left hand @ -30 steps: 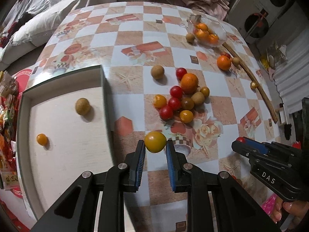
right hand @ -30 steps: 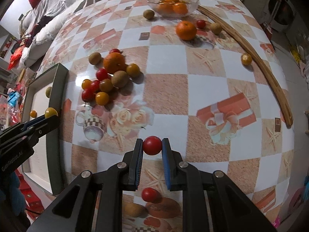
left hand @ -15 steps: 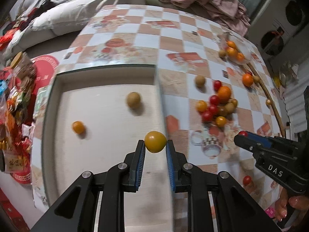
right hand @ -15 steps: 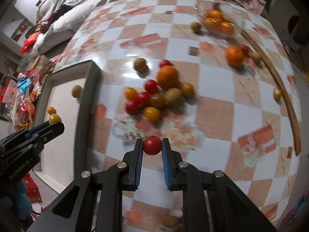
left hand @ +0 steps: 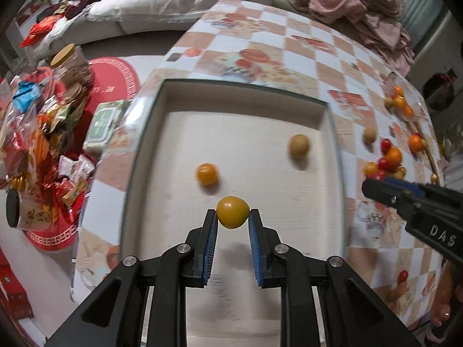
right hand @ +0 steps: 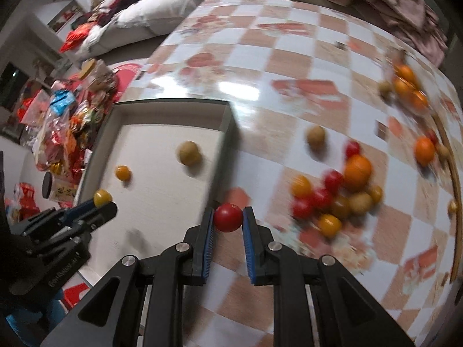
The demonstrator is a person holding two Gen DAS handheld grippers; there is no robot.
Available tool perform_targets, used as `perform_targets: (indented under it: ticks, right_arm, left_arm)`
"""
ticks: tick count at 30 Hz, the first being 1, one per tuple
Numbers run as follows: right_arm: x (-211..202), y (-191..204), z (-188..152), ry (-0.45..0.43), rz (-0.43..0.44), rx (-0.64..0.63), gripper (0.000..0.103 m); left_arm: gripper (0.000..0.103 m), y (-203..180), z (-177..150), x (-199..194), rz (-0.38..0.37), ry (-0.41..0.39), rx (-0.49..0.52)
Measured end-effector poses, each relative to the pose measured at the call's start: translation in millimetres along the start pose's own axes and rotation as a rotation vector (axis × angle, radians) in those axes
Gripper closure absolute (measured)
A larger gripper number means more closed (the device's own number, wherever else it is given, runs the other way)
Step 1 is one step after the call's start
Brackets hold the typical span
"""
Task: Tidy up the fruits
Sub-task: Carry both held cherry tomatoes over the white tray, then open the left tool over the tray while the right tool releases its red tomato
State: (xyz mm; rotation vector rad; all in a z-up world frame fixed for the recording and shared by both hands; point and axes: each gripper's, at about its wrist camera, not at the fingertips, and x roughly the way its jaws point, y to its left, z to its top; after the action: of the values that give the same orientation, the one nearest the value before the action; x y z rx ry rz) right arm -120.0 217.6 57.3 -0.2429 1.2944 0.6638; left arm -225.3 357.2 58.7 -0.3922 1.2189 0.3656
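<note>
My left gripper (left hand: 232,217) is shut on a yellow tomato (left hand: 232,212) and hangs over the middle of the dark-rimmed tray (left hand: 337,144). In the tray lie a small orange fruit (left hand: 206,173) and a brown round fruit (left hand: 299,146). My right gripper (right hand: 228,217) is shut on a red tomato (right hand: 228,217), just over the tray's right wall (right hand: 222,150). A heap of red, yellow, brown and orange fruits (right hand: 335,196) sits on the checked tablecloth to the right. The left gripper (right hand: 98,202) with its yellow tomato also shows in the right wrist view.
A glass bowl of oranges (right hand: 408,86) and a loose orange (right hand: 424,150) stand at the far right, by a long wooden stick (right hand: 455,173). Snack packets (left hand: 37,144) and a jar crowd the floor left of the table. A sofa with clothes lies beyond.
Both grippers have travelled left with their tomatoes. The left one went from beside the tray to over its middle; the right one went from the open tablecloth to the tray's right wall.
</note>
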Motion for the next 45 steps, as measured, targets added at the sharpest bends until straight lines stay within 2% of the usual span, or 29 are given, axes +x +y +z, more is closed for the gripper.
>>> perform_targets:
  ticks: [10, 21, 27, 32, 33, 34, 35, 36, 38, 41, 42, 45]
  right_arm:
    - [43.4, 52.5, 32.6, 0.046, 0.072, -0.070, 0.082]
    - [79.5, 75.9, 40.3, 0.099, 0.044, -0.117, 0.082]
    - [86.5, 82.0, 39.1, 0.095, 0.016, -0.145, 0.082]
    - [85.5, 81.4, 40.5, 0.102, 0.032, -0.145, 0.076]
    - [85.0, 81.0, 40.7, 0.103, 0.037, -0.145, 0.071]
    - [84.5, 80.7, 40.6, 0.104, 0.039, -0.146, 0.063]
    - [84.0, 80.6, 40.6, 0.103, 0.039, -0.148, 0.060]
    - [82.7, 80.0, 40.5, 0.100, 0.044, -0.148, 0.056]
    - [80.4, 79.5, 41.1, 0.095, 0.055, -0.145, 0.055]
    - [75.5, 78.4, 42.6, 0.082, 0.073, -0.136, 0.054]
    - [73.8, 78.0, 43.5, 0.079, 0.080, -0.131, 0.051]
    - [65.1, 75.1, 46.8, 0.060, 0.119, -0.102, 0.032]
  left_arm:
    - [0.080, 34.0, -9.8, 24.5, 0.041, 0.047, -0.050]
    - [0.080, 33.1, -15.6, 32.1, 0.048, 0.061, -0.026]
    - [0.079, 30.4, -16.1, 34.0, 0.059, 0.068, -0.004]
    - [0.079, 28.9, -16.9, 32.7, 0.064, 0.066, 0.009]
    - [0.079, 28.9, -17.4, 32.8, 0.064, 0.067, 0.012]
    - [0.068, 29.0, -18.0, 32.6, 0.063, 0.069, 0.013]
    - [0.041, 29.2, -18.5, 32.0, 0.066, 0.066, 0.011]
    - [0.032, 29.5, -19.4, 29.7, 0.075, 0.051, 0.007]
    - [0.031, 29.9, -21.4, 23.3, 0.084, 0.014, 0.011]
    - [0.031, 30.2, -22.3, 24.3, 0.079, 0.034, 0.012]
    - [0.031, 30.3, -22.5, 24.3, 0.079, 0.036, 0.014]
    - [0.031, 29.3, -23.1, 22.6, 0.081, 0.037, 0.010]
